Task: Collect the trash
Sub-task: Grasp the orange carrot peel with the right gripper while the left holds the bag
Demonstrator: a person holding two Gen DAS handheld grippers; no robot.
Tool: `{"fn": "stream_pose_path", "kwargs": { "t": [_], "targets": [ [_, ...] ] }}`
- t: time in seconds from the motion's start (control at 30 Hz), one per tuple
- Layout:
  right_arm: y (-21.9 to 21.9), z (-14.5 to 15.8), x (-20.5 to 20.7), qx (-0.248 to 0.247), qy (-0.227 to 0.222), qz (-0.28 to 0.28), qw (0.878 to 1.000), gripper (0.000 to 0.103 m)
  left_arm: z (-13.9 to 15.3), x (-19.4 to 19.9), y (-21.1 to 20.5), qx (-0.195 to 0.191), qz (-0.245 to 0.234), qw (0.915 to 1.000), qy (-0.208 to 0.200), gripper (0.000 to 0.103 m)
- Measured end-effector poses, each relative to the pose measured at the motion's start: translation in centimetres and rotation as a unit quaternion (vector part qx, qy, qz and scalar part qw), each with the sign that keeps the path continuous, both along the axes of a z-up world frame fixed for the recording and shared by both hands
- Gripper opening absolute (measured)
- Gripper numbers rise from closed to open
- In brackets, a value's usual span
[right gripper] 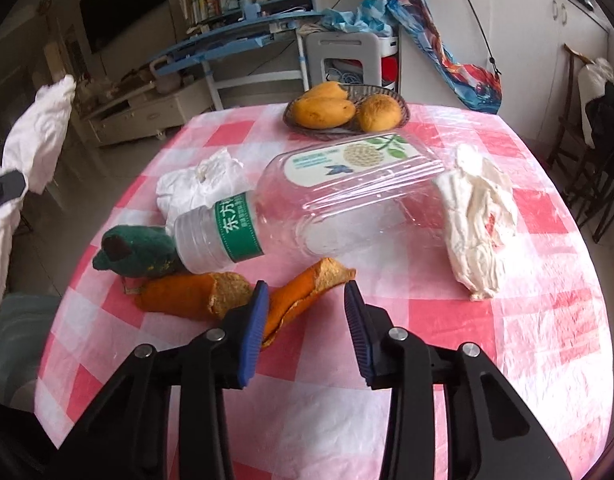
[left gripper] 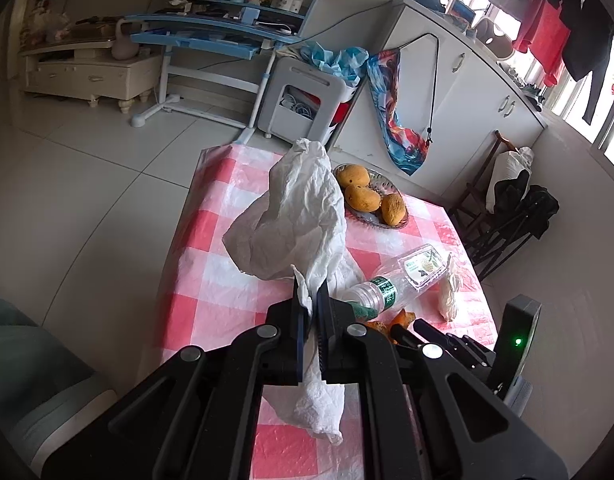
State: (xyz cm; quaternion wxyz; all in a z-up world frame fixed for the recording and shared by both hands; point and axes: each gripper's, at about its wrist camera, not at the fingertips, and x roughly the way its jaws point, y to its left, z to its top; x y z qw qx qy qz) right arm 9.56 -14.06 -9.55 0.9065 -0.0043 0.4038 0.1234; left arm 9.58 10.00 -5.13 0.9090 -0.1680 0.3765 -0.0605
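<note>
Peel is what the right hand-held gripper (right gripper: 305, 300) is going for: its jaws stand apart, one blue pad touching the nearer strip of orange peel (right gripper: 303, 292), the other pad clear of it, so nothing is gripped yet. To do this well, I'd say the pads should settle lower so both straddle the strip across its narrow width, close near its middle where it curls up off the cloth, and lift straight so it does not drag the second piece of peel (right gripper: 187, 294) or nudge the bottle. The left hand-held gripper (left gripper: 311, 292) is clamped tight on a white plastic bag (left gripper: 295, 216), held up over the left edge of the table (right gripper: 547, 320); its mouth would need to hang open for the drop. Counting what lies on the checked cloth: two pieces of orange peel, one clear plastic bottle (right gripper: 327, 204) on its side, one green rag-like lump (right gripper: 137, 254) touching the bottle's neck, two crumpled white wads, one behind the bottle (right gripper: 199, 184) and one to its right (right gripper: 479, 224), and one dish (right gripper: 403, 108) with three mangoes (right gripper: 323, 112) at the far edge.
</note>
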Motion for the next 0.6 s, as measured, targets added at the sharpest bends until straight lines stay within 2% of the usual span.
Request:
{"fn": "stream_pose_path", "kwargs": {
  "t": [0.2,0.37,0.6],
  "targets": [
    [-0.4,-0.1,-0.7,-0.019,0.007,0.018,1.000,0.038,0.1,0.0,-0.1,0.001,0.000,1.0000,0.000,0.006],
    [-1.2,-0.3,-1.0,0.034,0.040,0.045,0.998,0.027,0.2,-0.1,-0.4,0.005,-0.005,1.0000,-0.002,0.006],
    [0.7,-0.5,-3.6,0.029,0.091,0.117,0.989,0.025,0.6,-0.4,0.2,0.001,-0.002,1.0000,-0.007,0.006]
  ]
}}
